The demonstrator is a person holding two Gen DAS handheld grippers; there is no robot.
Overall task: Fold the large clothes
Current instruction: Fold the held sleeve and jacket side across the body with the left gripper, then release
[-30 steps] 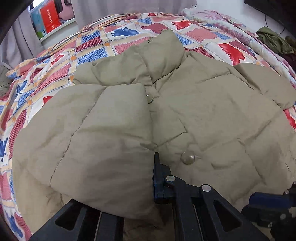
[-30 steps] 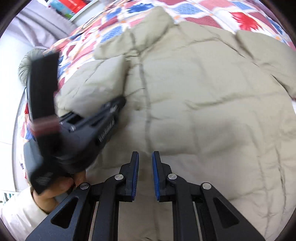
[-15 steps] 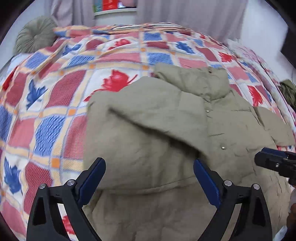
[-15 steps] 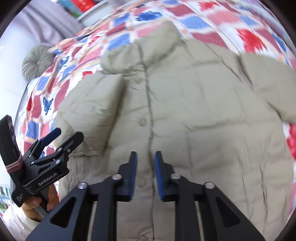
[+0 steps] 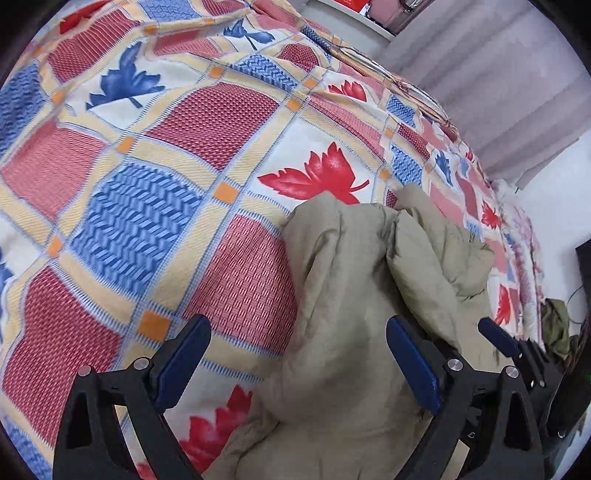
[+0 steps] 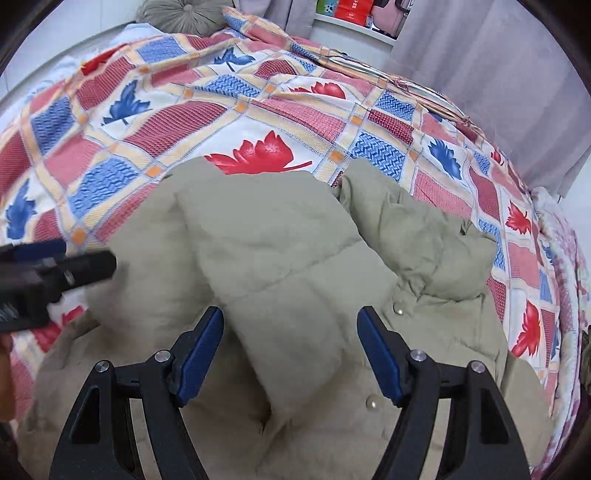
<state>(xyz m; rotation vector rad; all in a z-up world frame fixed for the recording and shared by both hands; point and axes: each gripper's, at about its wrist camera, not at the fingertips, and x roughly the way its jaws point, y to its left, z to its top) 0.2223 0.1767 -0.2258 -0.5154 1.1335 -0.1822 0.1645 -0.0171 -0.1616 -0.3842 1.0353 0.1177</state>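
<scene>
Olive-green quilted fabric marks the puffer jacket, which lies on a bed under a patchwork bedspread of red and blue leaf squares. One sleeve is folded across the jacket's front, and the collar bunches toward the right of the right wrist view; two snap buttons show along the front closure. Left claw: jaws spread wide, nothing pinched, with the jacket's edge below and between them and the blue pad of the left finger over bare bedspread. Right claw: jaws have just been opening and now stand apart above the folded sleeve, the fabric beneath them but not pressed by either pad. In the left wrist view the right claw's tip appears at the right edge, beside the jacket; in the right wrist view the left claw shows blurred at the left edge. Grey curtain, a round cushion and a shelf with coloured boxes lie beyond the bed.
</scene>
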